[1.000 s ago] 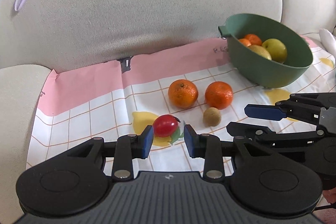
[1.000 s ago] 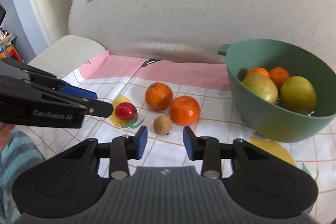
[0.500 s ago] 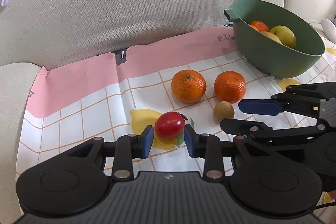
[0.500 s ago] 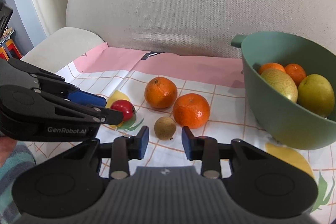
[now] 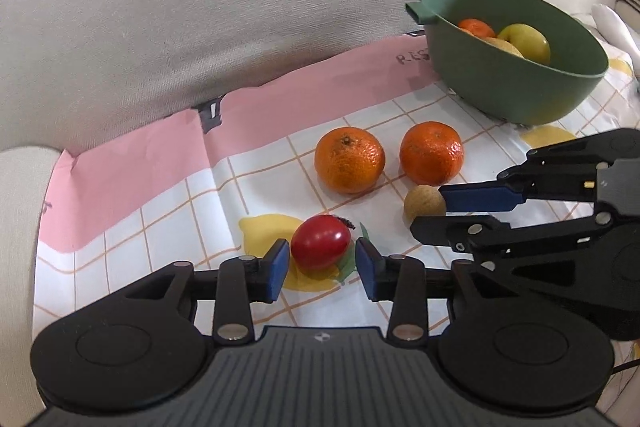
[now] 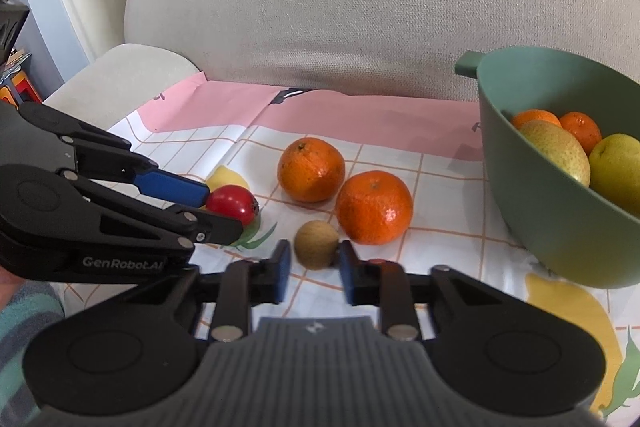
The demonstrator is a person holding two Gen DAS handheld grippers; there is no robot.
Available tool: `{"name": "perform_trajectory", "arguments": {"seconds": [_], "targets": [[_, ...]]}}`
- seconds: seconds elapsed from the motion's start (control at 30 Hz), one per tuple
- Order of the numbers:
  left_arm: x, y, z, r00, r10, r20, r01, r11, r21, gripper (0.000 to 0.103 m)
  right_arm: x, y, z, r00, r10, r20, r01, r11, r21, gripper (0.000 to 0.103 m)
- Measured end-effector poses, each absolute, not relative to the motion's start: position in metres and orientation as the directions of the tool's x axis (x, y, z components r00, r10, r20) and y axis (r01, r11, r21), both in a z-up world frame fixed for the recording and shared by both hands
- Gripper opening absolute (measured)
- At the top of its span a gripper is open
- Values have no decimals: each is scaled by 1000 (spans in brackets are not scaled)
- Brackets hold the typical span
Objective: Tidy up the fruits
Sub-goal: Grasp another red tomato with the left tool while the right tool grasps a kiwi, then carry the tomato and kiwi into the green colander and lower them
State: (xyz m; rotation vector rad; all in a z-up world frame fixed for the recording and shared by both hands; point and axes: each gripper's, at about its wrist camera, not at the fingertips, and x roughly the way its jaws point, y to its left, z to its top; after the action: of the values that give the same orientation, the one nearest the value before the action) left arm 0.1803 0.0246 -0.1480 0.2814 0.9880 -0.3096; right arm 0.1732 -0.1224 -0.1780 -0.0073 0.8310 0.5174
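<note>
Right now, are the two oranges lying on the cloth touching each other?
Apart. The left wrist view shows a strip of checked cloth between the left orange and the right orange.

red tomato point(image 5: 320, 241) on cloth | brown longan point(image 6: 316, 244) beside two oranges point(image 6: 374, 207) | bowl point(image 6: 560, 227) part-filled
</note>
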Motion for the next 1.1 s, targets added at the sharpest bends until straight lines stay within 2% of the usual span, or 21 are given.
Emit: {"name": "perform_trajectory", "arguments": {"seconds": [0.37,0.5,0.57,0.8,1.1], "targets": [[185,15,-156,515,-97,-852,408,901,144,48,168,-132,-174,556,418,-719,-421,887,190,21],[184,14,-160,517,-93,-851,407,901,149,42,167,-132,-175,558,419,-716,-425,885,187,21],[184,14,-160,515,-94,-852,403,904,144,39,168,-132,-175,559,419,-715,-429,885,183,21],[182,14,-155,505,-100,-857,348,933,96,38,166,-131,-173,565,416,-712,-428,886,178,21],[163,10,-124,541,-128,-831,301,952,49,38,157,-142,-162,581,410,-703,-418,892,174,21]]}}
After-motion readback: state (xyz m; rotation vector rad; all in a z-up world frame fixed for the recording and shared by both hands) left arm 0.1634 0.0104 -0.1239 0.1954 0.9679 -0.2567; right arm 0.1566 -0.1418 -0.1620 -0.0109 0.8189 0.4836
